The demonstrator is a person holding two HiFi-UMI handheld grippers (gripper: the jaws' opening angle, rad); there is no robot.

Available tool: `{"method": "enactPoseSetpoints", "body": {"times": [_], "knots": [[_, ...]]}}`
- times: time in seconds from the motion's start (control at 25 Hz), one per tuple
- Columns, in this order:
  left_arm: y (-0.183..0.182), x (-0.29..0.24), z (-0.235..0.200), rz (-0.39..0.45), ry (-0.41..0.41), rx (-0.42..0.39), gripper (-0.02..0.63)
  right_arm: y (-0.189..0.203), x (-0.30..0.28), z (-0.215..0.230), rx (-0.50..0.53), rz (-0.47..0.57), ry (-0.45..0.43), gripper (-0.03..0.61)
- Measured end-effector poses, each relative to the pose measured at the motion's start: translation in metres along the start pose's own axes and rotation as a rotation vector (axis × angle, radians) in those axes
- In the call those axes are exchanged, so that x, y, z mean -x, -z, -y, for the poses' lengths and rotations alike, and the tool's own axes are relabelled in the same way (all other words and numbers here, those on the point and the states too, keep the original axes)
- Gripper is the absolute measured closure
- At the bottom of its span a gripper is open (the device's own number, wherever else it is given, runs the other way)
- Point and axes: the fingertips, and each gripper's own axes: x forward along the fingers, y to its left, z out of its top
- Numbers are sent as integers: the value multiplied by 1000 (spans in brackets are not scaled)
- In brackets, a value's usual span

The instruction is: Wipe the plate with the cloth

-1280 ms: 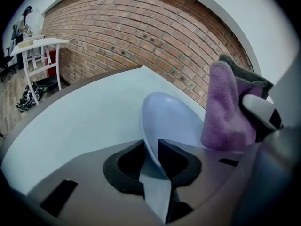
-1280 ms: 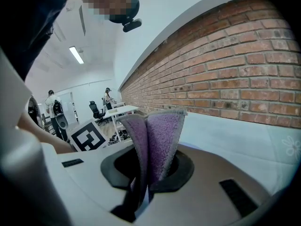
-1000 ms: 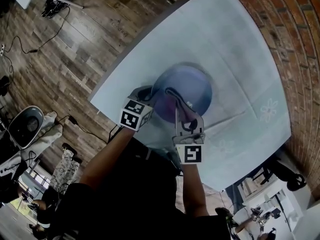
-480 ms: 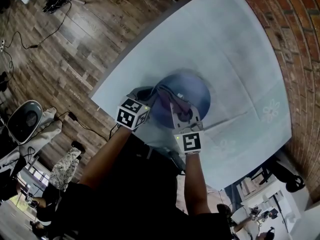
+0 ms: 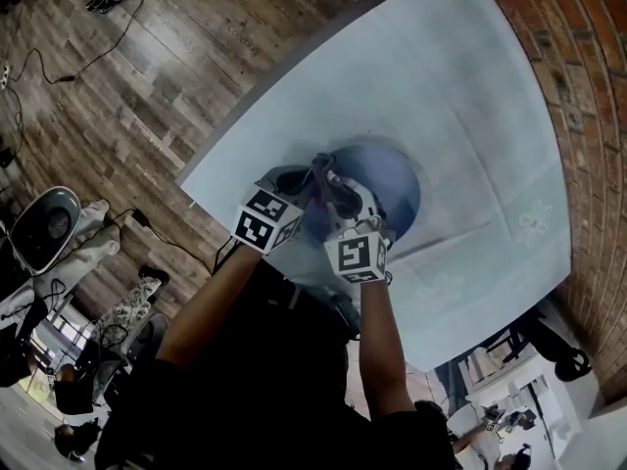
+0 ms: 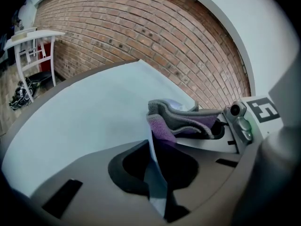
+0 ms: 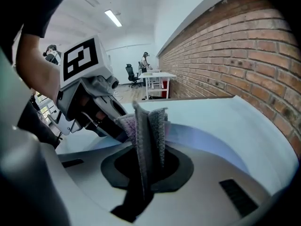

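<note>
A blue-lilac plate lies on the pale table. My left gripper is at the plate's near-left rim. Its jaws are closing, and in the left gripper view they pinch the thin rim of the plate edge-on. My right gripper is shut on a folded grey and purple cloth, held over the plate's left side beside the left gripper. In the right gripper view the cloth stands upright between the jaws, with the plate beyond it.
The table's left edge drops to a wooden floor with cables. A brick wall runs along the far right side. A round white device stands on the floor at the left. People and desks show far off in the right gripper view.
My right gripper has carried the cloth down and leftwards over the plate, close to the left gripper, and has rolled. The left gripper has stayed at the plate's rim.
</note>
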Motion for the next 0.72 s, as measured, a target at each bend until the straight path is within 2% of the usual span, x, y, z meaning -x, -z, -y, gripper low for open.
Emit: {"method": "enactPoseSetpoints", "body": {"times": [0.28, 0.72], "knots": [[0, 1, -4, -3, -1, 0, 558, 0, -10, 3, 53, -54, 29, 512], [-1, 1, -3, -7, -4, -15, 558, -3, -14, 21, 112, -83, 87, 512]]}}
